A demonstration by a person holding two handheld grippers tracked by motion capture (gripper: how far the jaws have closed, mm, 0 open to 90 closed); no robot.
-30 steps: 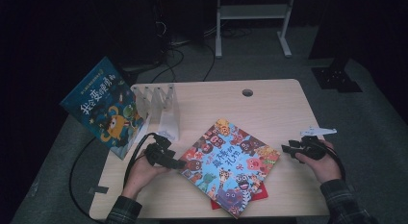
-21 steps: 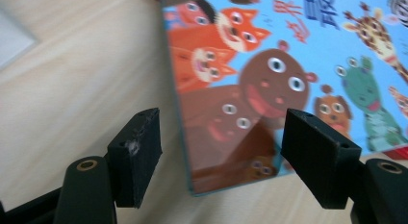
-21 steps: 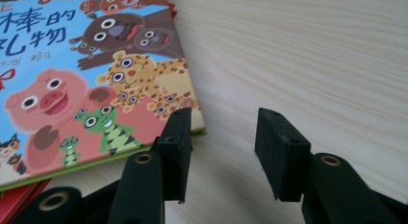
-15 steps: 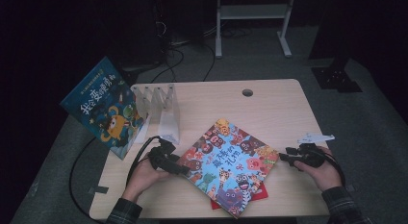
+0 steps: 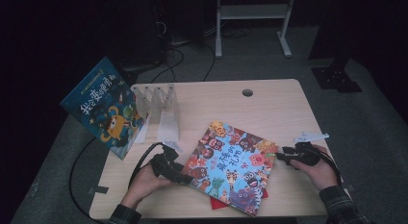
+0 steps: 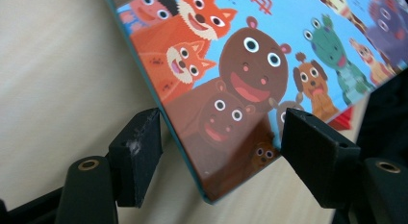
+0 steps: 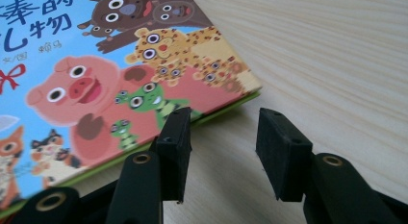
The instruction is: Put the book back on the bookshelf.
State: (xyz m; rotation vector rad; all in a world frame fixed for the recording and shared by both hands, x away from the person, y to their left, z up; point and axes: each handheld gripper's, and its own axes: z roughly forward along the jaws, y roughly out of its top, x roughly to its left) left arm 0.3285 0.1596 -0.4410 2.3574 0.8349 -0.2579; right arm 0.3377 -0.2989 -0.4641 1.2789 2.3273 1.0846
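A picture book (image 5: 233, 166) with cartoon animals on a blue cover lies askew on the wooden table (image 5: 269, 113). My left gripper (image 5: 186, 179) sits low at its left corner. In the left gripper view the left gripper (image 6: 223, 132) is open, and the book's corner (image 6: 226, 152) pokes between the jaws with the left pad close to the book's edge. My right gripper (image 5: 283, 157) rests by the book's right corner. In the right gripper view the right gripper (image 7: 223, 118) is open over bare wood, its left jaw just in front of the book's green edge (image 7: 216, 113).
A second blue picture book (image 5: 103, 108) leans off the table's left side against a clear plastic rack (image 5: 161, 101). Something red (image 5: 216, 203) peeks out under the animal book's near edge. A cable hole (image 5: 247, 93) lies at the table's far side.
My left gripper has slid a little toward me, onto the book's left corner. The right gripper has barely shifted. Both stay as wide apart as before.
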